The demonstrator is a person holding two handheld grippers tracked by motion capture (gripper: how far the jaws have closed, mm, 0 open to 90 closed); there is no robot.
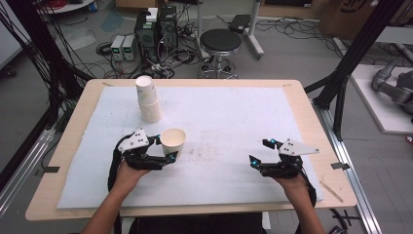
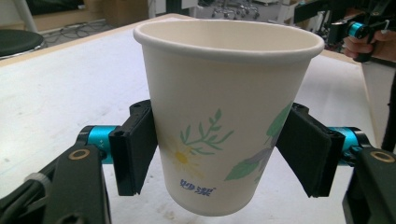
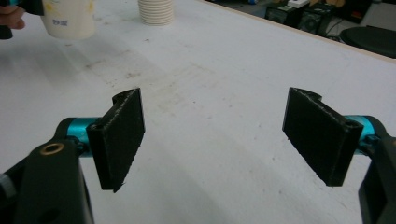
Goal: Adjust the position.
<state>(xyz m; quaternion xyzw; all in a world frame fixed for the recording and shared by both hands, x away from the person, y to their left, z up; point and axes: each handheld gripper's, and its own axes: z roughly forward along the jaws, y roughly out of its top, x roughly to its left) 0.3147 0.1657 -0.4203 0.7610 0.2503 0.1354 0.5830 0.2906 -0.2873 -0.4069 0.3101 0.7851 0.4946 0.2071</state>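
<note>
White padded counter (image 1: 234, 161), left of frame: left claw (image 1: 166, 148) clamps paper cup (image 1: 173, 141) mid-wall, light, crushable, so grip gently below rim; right claw (image 1: 260, 152) wide, empty.

Paper cup (image 2: 224, 116): showing cream white, with a yellow daisy, green leaves, blue lettering.
Table pad (image 1: 234, 126): appearing white.

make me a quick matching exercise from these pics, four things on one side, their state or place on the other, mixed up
Things:
1. paper cup
2. stack of cups
3. right gripper
4. stool

States or places:
A. on the floor beyond the table
B. open, nothing between its fingers
C. upside down on the white mat
D. upright, gripped on both sides by the left gripper

Pairs: 1-D, 2-C, 3-B, 4-A
</note>
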